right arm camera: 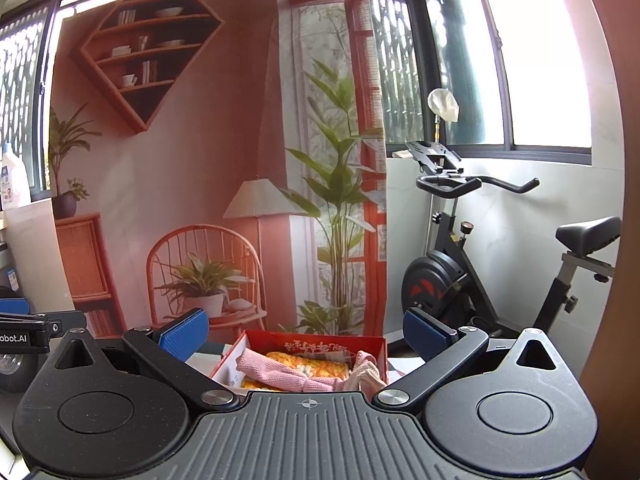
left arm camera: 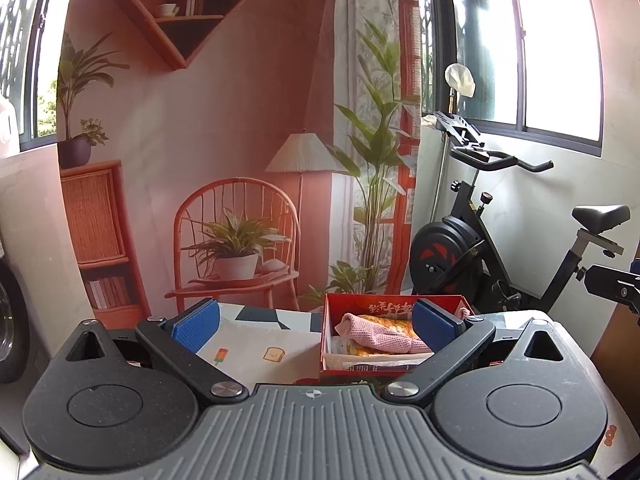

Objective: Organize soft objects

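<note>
A red cardboard box (left arm camera: 332, 328) stands on the table, also seen in the right wrist view (right arm camera: 372, 346). Inside lie a pink knitted cloth (left arm camera: 384, 338) over an orange-yellow patterned soft item (left arm camera: 394, 325); both show in the right wrist view, the cloth (right arm camera: 280, 374) and the orange item (right arm camera: 312, 366). My left gripper (left arm camera: 316, 326) is open and empty, held above the table in front of the box. My right gripper (right arm camera: 304, 338) is open and empty, held just before the box. The left gripper's body (right arm camera: 24, 334) shows at the right view's left edge.
The table has a cloth (left arm camera: 256, 344) printed with toast and ice-lolly pictures. A printed room backdrop (left arm camera: 240, 140) hangs behind the table. A black exercise bike (left arm camera: 500, 248) stands at the right by the window.
</note>
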Demonstrator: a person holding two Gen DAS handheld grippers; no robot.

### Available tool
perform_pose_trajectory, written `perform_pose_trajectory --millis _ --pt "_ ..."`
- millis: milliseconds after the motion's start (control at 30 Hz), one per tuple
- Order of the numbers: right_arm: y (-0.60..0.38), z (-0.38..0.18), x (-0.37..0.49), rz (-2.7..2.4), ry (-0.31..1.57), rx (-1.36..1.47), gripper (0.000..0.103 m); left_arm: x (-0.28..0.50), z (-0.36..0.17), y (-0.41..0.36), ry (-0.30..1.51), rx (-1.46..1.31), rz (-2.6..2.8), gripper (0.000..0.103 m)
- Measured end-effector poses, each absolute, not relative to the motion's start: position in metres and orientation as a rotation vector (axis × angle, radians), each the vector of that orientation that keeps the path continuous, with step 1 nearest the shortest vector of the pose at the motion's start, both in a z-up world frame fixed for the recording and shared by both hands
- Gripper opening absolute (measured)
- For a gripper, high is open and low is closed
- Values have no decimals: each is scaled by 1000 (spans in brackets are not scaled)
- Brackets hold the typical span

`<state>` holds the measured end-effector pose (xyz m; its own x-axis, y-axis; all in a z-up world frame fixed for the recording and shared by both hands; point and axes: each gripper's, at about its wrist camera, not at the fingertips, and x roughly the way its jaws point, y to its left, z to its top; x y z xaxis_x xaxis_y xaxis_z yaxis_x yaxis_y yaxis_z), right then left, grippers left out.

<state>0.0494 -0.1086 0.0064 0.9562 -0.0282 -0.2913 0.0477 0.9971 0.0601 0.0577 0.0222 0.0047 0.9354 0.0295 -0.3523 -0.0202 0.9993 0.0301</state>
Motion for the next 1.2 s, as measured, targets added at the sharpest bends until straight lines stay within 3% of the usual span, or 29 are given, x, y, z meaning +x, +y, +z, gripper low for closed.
perform_pose_trajectory --millis 1200 --pt "-107 2 50 -66 307 59 103 52 6 19 354 28 23 103"
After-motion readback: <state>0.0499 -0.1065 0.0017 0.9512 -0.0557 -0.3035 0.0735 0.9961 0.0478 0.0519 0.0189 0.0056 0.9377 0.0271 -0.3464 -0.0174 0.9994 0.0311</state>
